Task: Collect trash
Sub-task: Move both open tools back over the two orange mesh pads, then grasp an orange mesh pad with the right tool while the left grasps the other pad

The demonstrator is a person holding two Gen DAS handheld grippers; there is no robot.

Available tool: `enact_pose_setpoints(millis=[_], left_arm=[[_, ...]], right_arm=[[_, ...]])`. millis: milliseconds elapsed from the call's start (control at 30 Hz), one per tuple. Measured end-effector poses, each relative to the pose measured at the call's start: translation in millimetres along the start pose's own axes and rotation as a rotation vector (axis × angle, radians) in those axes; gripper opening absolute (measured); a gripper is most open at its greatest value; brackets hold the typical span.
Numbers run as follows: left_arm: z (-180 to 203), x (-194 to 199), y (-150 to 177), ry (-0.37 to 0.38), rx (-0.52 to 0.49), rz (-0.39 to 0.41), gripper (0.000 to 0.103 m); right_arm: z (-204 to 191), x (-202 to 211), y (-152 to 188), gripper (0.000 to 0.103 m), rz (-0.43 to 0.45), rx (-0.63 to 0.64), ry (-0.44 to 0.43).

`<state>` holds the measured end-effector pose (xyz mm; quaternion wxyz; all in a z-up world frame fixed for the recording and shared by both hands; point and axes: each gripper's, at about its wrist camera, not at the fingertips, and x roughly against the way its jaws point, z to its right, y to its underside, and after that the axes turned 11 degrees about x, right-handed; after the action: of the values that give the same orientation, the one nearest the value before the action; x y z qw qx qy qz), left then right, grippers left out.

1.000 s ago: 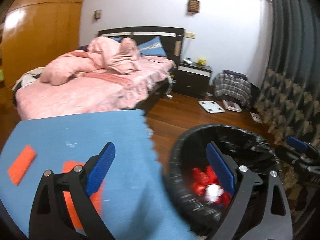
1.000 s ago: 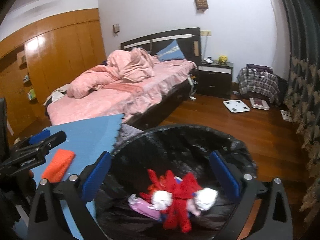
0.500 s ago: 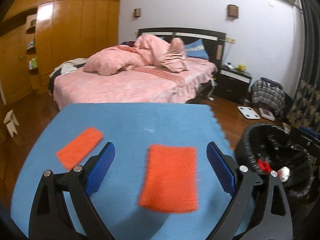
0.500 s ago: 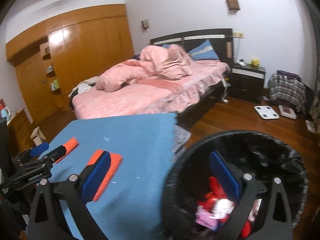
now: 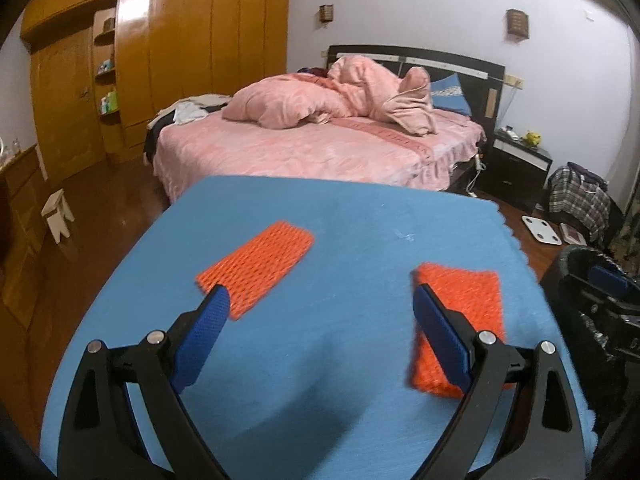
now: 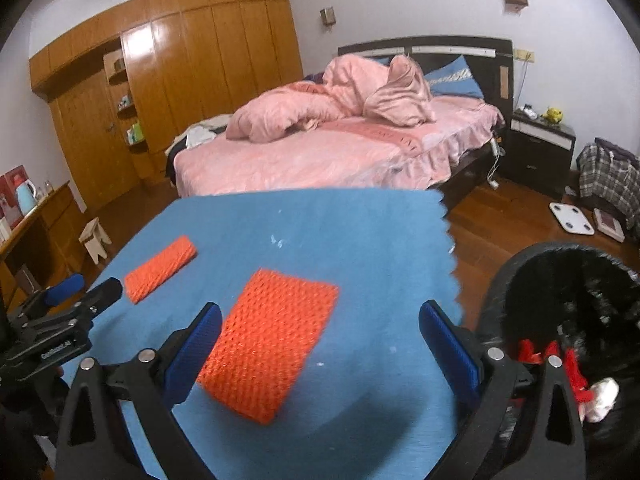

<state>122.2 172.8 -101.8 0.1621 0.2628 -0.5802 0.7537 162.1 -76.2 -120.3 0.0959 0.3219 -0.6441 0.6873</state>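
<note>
Though half-hidden leftward, bin's red trash rightward.

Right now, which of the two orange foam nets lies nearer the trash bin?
The wider orange net, lying between the right tongs; the narrower net lies farther from the bin.

1. Blue mat: matt, soft-looking foam or cloth with a fine weave-like grain; zigzag-cut edge at 3 o'clock in the right wrist view.
2. Two orange foam nets: open-mesh, rough, matt.
3. Left gripper and right gripper: matt black plastic frames, bright metal rivets, ribbed blue pads.
4. Bin liner: thin black plastic film, crinkled, faintly glossy.
5. Wardrobe, at 11 o'clock: lacquered wood, glossy with glare.
6. Floor: polished wood.
7. Duvet: pink cloth, soft sheen.
</note>
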Motion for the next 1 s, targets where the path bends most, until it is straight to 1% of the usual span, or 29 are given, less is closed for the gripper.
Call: enact_pose_setpoints(millis=[100, 267, 533, 600, 700, 767, 833, 900, 1000], left_arm=[[-12, -5, 5, -0.018, 0.003, -0.012, 0.090], [-27, -13, 11, -0.041, 0.007, -0.035, 0.090], [-39, -21, 20, -0.057, 0.026, -0.062, 0.090], [-41, -23, 22, -0.057, 0.031, -0.070, 0.090], [-40, -26, 24, -0.059, 0.034, -0.077, 0.090], [-41, -27, 25, -0.059, 0.036, -0.081, 0.090], [-41, -28, 26, -0.058, 0.040, -0.085, 0.090], [-43, -28, 27, -0.056, 0.043, -0.089, 0.090], [-44, -30, 26, -0.057, 0.047, -0.094, 0.090]], right_arm=[[-11, -18, 5, 0.097, -0.040, 0.009, -0.001], [-18, -37, 14, 0.096, -0.089, 0.015, 0.001], [-25, -57, 28, 0.086, -0.170, 0.022, -0.012], [-27, -60, 30, 0.081, -0.186, 0.027, -0.021], [-31, -67, 33, 0.066, -0.215, 0.036, -0.041], [-33, -69, 34, 0.062, -0.221, 0.029, -0.061], [-35, -69, 34, 0.054, -0.221, 0.029, -0.078], [-39, -70, 32, 0.040, -0.216, 0.032, -0.092], [-42, -70, 29, 0.026, -0.199, 0.042, -0.102]])
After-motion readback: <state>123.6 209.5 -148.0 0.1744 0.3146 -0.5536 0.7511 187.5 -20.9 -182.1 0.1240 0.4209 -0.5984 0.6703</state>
